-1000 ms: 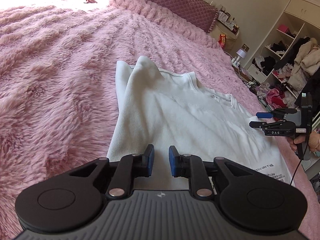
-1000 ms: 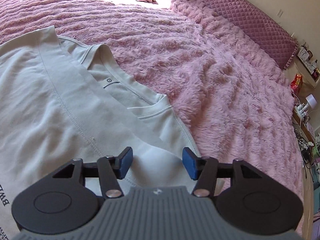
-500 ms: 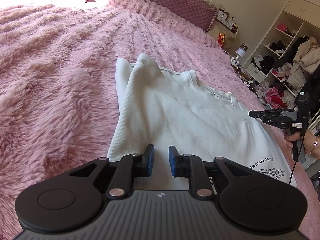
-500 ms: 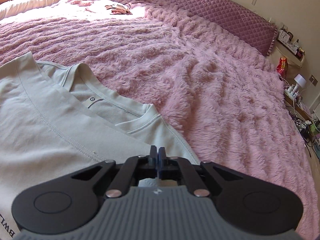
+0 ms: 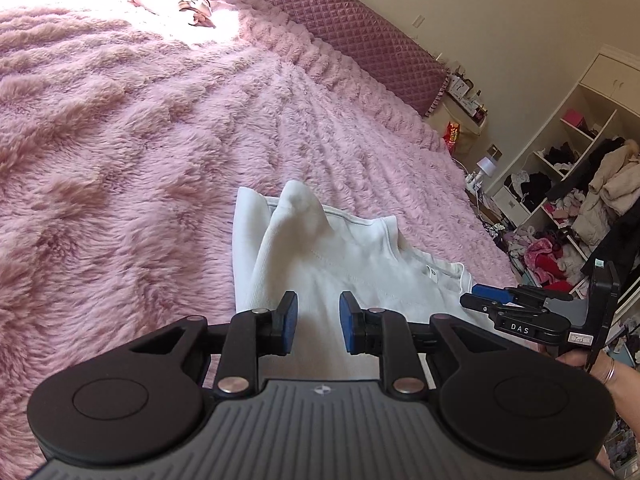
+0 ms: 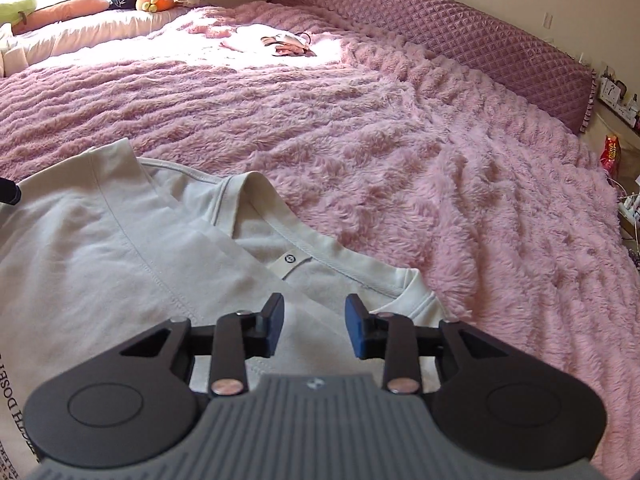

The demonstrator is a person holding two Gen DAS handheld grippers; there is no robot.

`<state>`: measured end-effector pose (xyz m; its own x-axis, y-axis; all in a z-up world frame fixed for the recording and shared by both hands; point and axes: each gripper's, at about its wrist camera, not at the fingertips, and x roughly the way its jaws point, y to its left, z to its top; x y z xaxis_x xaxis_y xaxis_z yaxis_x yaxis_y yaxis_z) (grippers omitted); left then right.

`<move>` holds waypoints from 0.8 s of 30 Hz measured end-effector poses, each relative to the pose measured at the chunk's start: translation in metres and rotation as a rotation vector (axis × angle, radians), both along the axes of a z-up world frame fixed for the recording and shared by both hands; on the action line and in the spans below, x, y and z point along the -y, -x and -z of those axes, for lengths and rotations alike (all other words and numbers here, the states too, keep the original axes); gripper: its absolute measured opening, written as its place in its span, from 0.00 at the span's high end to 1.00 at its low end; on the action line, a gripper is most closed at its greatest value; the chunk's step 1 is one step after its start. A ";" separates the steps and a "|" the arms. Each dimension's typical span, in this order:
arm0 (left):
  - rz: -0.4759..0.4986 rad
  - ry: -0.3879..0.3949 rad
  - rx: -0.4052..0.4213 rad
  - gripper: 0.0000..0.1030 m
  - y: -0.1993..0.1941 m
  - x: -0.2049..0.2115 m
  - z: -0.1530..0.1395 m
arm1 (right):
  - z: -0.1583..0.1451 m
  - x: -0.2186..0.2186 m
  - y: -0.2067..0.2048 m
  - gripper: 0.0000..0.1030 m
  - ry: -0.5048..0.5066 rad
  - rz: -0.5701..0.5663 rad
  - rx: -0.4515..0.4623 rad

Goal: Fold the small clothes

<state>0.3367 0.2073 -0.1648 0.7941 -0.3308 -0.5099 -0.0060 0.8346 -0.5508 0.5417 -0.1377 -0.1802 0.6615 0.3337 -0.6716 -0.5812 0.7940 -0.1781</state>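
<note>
A white shirt (image 5: 340,264) lies on the pink fluffy bedspread (image 5: 120,160), one side folded over into a raised ridge. Its collar with a small round label (image 6: 289,258) faces the right wrist view. My left gripper (image 5: 318,322) hovers over the shirt's near part, its jaws opening a little, with nothing between the blue pads. My right gripper (image 6: 316,328) hangs just short of the collar, jaws opening, and no cloth is pinched. Seen from the left wrist, the right gripper (image 5: 486,298) sits by the neckline, held by a hand (image 5: 580,360).
A quilted purple headboard cushion (image 6: 460,36) runs along the far edge of the bed. A small pink garment (image 6: 286,44) lies in the sunlit patch. Cushions (image 6: 72,8) line the far left. Open shelves (image 5: 568,184) full of clothes stand beyond the bed's right edge.
The right gripper shut its jaws, then opened them again, and moved in over the shirt's neckline. The left gripper drew back slightly and its gap widened a little.
</note>
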 end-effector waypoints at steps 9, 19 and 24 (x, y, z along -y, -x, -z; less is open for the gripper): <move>0.015 -0.028 -0.028 0.76 -0.005 0.002 0.011 | 0.025 -0.016 -0.011 1.00 0.010 -0.005 -0.113; -0.027 -0.085 -0.038 0.82 -0.006 0.005 0.015 | 0.015 -0.015 -0.007 1.00 -0.024 0.066 0.015; -0.065 -0.121 -0.096 0.92 -0.015 0.005 0.023 | 0.032 -0.029 -0.008 1.00 0.069 0.077 0.002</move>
